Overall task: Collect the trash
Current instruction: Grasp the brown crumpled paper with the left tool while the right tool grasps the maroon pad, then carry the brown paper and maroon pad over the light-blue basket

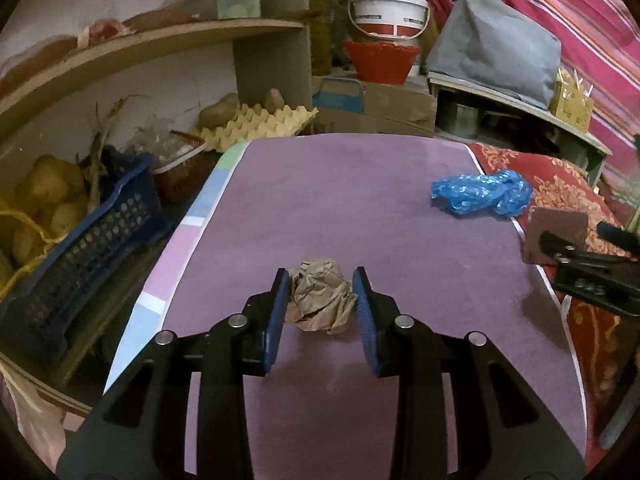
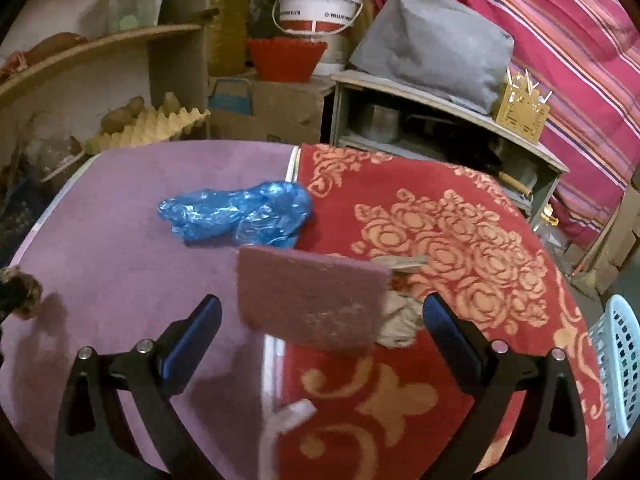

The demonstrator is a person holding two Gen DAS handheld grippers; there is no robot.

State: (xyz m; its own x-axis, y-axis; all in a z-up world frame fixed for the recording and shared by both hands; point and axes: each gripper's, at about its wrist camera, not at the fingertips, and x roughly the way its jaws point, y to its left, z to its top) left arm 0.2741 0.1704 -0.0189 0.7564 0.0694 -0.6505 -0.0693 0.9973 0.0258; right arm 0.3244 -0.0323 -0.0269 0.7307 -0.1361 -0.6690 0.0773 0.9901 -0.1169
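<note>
Cluttered storage shelves with potatoes, an egg tray [image 1: 256, 122] and a white bucket [image 1: 388, 10] fill the far side of the room, and nearer me lies the purple tabletop [image 1: 360, 208], with a red patterned cloth [image 2: 460, 232] along its right side.

On the purple surface, far and to the right, sits a crumpled blue plastic bag [image 1: 482, 192], its long axis running left to right; from my right hand it lies ahead and a little left [image 2: 236, 212].

Closer in, a brown crumpled paper ball [image 1: 320, 296] rests on the tabletop directly between the pads of my left hand-held gripper [image 1: 322, 304]. The jaws stand at a narrow gap just beside the paper on each side; whether the pads already touch it I cannot tell. That ball is plainly my left hand's piece: a straight close should take it.

My right hand-held gripper [image 2: 320, 332] is spread wide and holds nothing. A reddish-brown scouring pad [image 2: 312, 300] shows blurred between its fingers, with another scrap of brown paper [image 2: 400, 320] just behind it on the red cloth. A pale blue basket [image 2: 618, 364] shows at the near right edge.
</note>
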